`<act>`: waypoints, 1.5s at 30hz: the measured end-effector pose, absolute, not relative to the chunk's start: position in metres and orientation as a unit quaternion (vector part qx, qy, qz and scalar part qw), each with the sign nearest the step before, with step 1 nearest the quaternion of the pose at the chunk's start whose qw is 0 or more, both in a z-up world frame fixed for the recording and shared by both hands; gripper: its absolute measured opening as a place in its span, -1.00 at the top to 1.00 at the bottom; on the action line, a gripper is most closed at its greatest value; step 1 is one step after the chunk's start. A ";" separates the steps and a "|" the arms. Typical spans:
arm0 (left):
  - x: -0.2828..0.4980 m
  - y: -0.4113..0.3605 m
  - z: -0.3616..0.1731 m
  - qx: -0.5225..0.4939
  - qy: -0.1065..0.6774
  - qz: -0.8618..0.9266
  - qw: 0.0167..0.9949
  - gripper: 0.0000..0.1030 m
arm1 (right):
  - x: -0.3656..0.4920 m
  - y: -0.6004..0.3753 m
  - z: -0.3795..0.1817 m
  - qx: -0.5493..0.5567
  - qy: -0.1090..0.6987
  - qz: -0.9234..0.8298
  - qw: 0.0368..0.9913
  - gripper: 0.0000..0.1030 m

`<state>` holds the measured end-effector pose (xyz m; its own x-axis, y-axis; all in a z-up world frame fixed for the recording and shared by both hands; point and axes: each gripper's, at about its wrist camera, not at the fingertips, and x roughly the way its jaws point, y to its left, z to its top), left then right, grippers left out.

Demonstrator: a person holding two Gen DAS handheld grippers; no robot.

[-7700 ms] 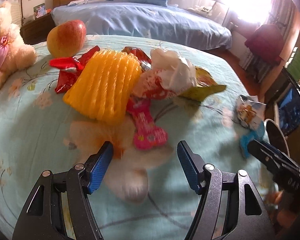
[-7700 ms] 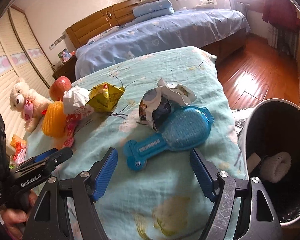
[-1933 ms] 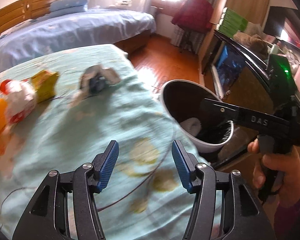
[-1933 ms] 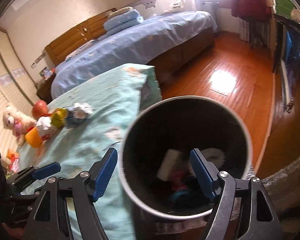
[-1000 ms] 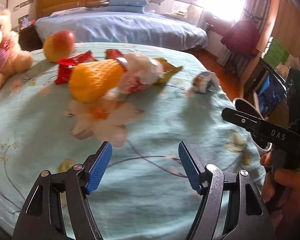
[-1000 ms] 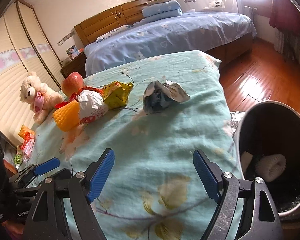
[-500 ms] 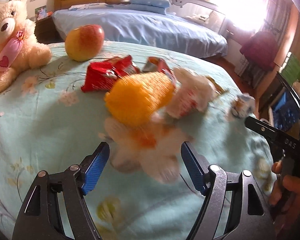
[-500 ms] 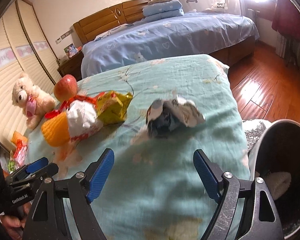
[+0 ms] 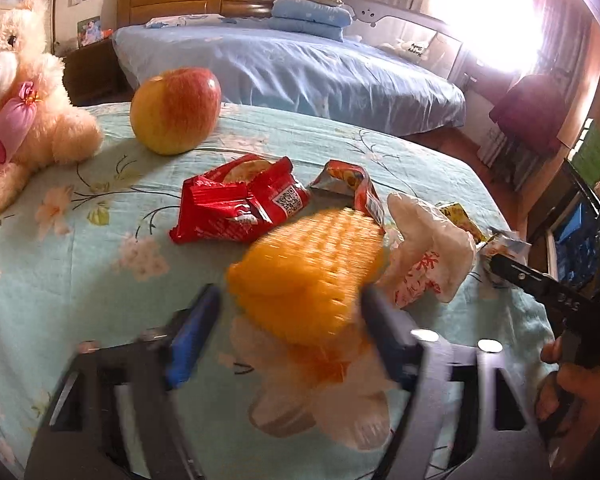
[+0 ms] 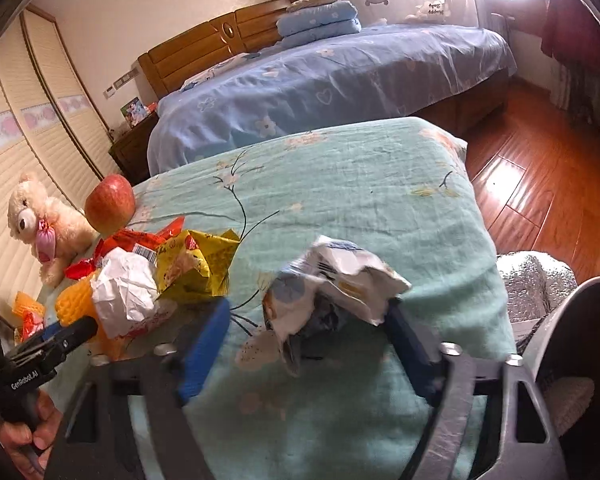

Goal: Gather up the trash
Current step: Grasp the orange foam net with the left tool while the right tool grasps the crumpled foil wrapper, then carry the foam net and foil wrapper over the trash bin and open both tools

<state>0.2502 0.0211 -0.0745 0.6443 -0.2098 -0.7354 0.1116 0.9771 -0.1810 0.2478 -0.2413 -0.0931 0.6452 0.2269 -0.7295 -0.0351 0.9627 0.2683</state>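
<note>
Bin (image 10: 572, 308), white roll (image 10: 570, 396) inside

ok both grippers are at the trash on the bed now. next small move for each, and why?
Probably finish closing both. The left gripper straddles the orange foam net, and the right gripper straddles the crumpled blue-white wrapper. Both sets of jaws have just been closing, but the pads don't clearly press on either item yet. Once gripped, carry them to the bin at the bed's edge.

Floral mint-green bed (image 10: 380, 168) bearing apple (image 9: 176, 110), teddy bear (image 9: 16, 92), red wrapper (image 9: 236, 204), orange foam net (image 9: 308, 272), yellow wrapper (image 10: 200, 264), crumpled blue-white packet (image 10: 332, 284).
</note>
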 end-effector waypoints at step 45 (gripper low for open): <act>0.142 -0.130 -0.052 -0.004 0.407 -0.281 0.869 0.73 | 0.107 -0.309 -0.068 0.165 0.381 0.044 0.909 0.50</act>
